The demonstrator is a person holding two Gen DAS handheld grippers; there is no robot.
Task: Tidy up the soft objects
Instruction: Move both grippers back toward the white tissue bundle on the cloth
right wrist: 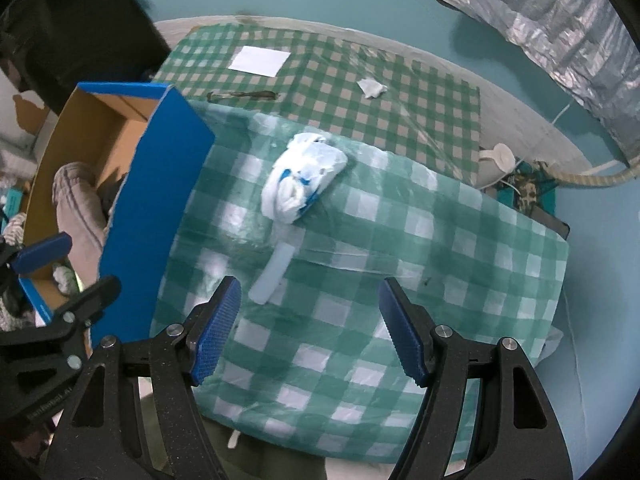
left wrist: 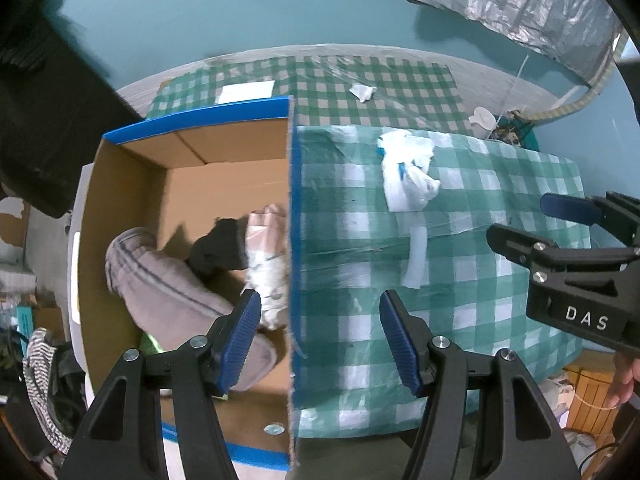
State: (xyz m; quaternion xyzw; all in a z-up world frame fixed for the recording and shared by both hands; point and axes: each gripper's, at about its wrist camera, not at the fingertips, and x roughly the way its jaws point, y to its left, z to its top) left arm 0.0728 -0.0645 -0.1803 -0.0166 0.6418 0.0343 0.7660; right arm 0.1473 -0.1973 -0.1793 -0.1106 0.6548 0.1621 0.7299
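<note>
While "DAS" reads white on the right gripper [left wrist: 568, 216] body, smaller lettering on the left gripper [right wrist: 60, 268] stays illegible; both jaws stand wide apart, holding nothing; a white bundle [right wrist: 300, 176] lies on the green checked cloth [right wrist: 440, 240]; grey fabric [left wrist: 168, 280] sits in the cardboard box [left wrist: 120, 200], partly hidden by its wall.
</note>
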